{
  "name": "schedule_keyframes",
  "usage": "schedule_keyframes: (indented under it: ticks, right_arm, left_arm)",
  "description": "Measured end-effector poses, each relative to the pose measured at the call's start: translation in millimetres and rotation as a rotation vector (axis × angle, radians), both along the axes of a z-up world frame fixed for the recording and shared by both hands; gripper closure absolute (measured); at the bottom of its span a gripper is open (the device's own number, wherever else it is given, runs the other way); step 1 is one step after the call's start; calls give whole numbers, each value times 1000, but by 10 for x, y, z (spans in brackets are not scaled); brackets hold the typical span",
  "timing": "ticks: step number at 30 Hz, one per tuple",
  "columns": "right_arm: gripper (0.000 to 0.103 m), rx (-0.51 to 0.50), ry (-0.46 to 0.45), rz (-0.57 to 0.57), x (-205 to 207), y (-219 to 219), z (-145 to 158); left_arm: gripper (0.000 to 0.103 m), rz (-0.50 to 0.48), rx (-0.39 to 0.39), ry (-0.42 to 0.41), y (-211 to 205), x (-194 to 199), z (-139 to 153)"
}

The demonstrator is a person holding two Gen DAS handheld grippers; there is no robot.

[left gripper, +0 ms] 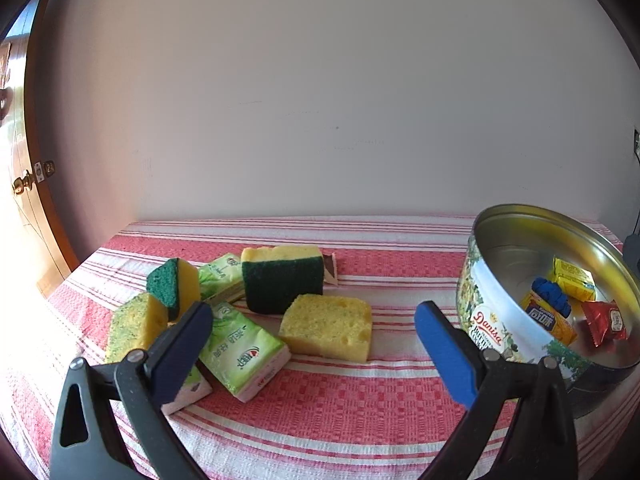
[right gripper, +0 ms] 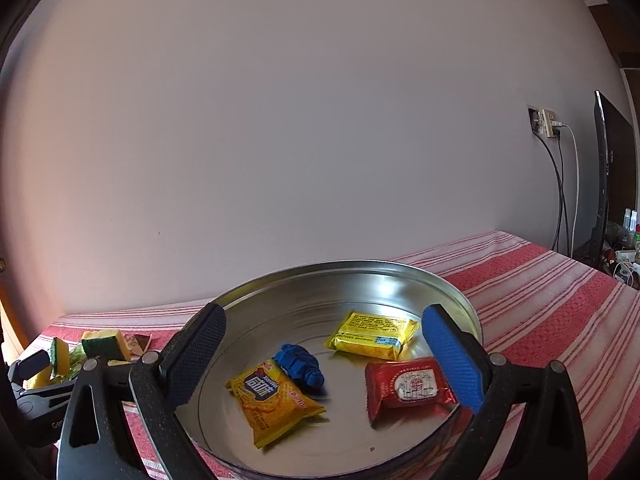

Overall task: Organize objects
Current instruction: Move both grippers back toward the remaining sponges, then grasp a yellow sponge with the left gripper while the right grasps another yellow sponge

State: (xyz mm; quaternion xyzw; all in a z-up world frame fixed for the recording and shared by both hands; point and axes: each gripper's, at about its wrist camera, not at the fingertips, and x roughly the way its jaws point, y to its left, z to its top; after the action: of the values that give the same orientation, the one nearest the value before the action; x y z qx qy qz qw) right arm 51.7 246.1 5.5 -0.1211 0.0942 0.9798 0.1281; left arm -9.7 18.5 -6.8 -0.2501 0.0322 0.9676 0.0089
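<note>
Red-and-white striped tablecloth (left gripper: pixel 320 400) covered the table, plain wall behind, a door (left gripper: pixel 24 184) at far left. My left gripper (left gripper: pixel 314 350) hung over the cloth with jaws spread wide, nothing between them. Far left I saw a pile of sponges (left gripper: pixel 282 284), yellow with green scrub sides, mixed with green tissue packs (left gripper: pixel 244 354). To the right sat the round cookie tin (right gripper: pixel 344 276), lid off. My right gripper (right gripper: pixel 324 354) hovered above it, jaws also apart and empty. Inside lay an orange snack packet (right gripper: pixel 276 400), a blue toy (right gripper: pixel 300 366), a yellow packet (right gripper: pixel 372 334) and a red packet (right gripper: pixel 408 386).
</note>
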Motion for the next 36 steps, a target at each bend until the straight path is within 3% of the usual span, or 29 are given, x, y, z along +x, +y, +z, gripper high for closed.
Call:
schedule_keyframes:
  ticks: [9, 21, 25, 30, 32, 36]
  right_arm:
    - [3, 31, -32, 63, -109, -534, -15]
    - [3, 21, -93, 178, -312, -1098, -69]
    - [3, 30, -136, 223, -410, -1281, -93]
    - [3, 23, -222, 283, -588, -1529, -167]
    - [3, 17, -263, 300, -686, -1596, -219]
    - [3, -30, -329, 317, -860, -1643, -297]
  left_arm:
    - [1, 36, 6, -21, -365, -40, -23]
    - [1, 169, 44, -69, -1120, -205, -88]
    - [1, 196, 66, -111, -1336, -291, -145]
    - [1, 192, 153, -211, -1559, -441, -280]
    - [7, 184, 186, -245, -1618, -499, -332]
    - [29, 121, 276, -313, -1677, -581, -433]
